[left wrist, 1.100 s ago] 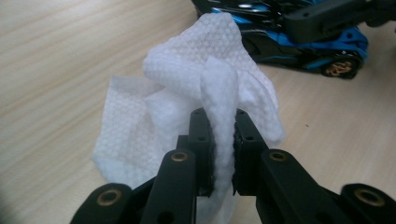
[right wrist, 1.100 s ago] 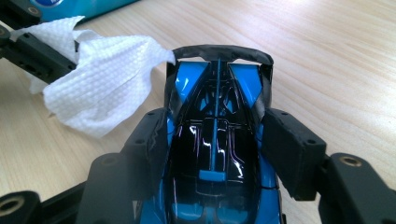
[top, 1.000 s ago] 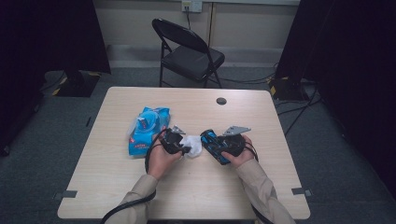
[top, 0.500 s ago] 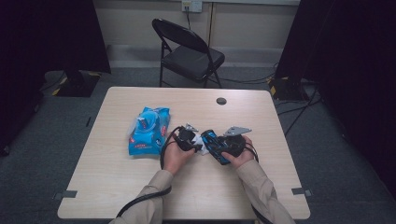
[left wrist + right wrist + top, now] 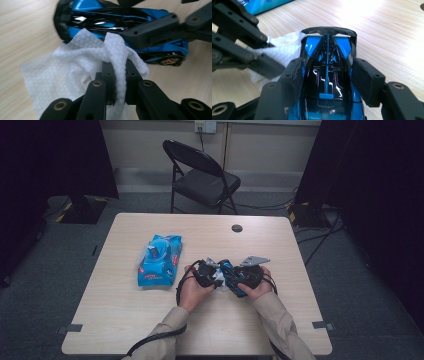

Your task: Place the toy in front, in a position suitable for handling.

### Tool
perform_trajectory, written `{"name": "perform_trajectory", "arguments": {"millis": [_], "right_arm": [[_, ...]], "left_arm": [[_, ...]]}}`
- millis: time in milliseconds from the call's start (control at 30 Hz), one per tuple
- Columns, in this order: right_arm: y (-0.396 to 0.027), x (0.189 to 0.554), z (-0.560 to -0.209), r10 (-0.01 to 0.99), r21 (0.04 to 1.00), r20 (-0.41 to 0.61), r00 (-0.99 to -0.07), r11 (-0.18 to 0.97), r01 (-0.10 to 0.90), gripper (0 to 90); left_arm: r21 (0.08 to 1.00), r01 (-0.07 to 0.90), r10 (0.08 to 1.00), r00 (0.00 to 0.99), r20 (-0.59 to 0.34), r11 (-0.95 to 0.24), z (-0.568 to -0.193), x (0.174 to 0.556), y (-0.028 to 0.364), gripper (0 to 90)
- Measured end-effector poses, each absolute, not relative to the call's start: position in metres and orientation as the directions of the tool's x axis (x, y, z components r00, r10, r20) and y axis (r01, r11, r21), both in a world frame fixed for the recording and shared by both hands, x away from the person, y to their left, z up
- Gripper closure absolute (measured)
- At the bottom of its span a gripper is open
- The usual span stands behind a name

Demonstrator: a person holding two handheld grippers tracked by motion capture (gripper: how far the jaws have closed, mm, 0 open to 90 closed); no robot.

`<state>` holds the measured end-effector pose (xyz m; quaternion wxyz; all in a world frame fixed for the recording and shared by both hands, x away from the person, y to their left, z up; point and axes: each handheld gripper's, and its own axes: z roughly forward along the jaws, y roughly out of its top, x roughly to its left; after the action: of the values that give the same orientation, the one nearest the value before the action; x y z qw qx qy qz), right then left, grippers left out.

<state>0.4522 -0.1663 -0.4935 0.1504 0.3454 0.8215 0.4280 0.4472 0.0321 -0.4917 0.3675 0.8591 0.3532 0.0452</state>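
The left tongs (image 5: 119,75), whose jaws have just been closing, pinch a crumpled white wet wipe (image 5: 75,67) against a glossy blue-and-black toy car (image 5: 328,75). The right tongs (image 5: 327,77) clamp that car mid-bench (image 5: 280,330). A blue wipes pack (image 5: 160,260) lies left; a black folding chair (image 5: 202,177) stands beyond.

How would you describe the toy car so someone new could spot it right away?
Start at the wooden table and find the person's two hands near its middle. The toy car sits clamped in the right gripper, beside a white wipe. It's glossy blue and black, unlike the flat blue wipes pack.
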Motion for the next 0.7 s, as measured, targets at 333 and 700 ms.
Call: {"name": "perform_trajectory", "arguments": {"millis": [333, 700], "right_arm": [[-0.168, 0.449, -0.493, 0.7, 0.807, 0.046, -0.712, 0.394, 0.44, 43.1], [-0.166, 0.45, -0.492, 0.702, 0.802, 0.036, -0.711, 0.404, 0.44, 43.4]], "left_arm": [[0.67, 0.53, 0.593, 0.788, -0.165, -0.519, -0.492, 0.428, 0.012, 82.5], [0.681, 0.512, 0.565, 0.807, -0.172, -0.524, -0.493, 0.413, 0.003, 82.5]]}}
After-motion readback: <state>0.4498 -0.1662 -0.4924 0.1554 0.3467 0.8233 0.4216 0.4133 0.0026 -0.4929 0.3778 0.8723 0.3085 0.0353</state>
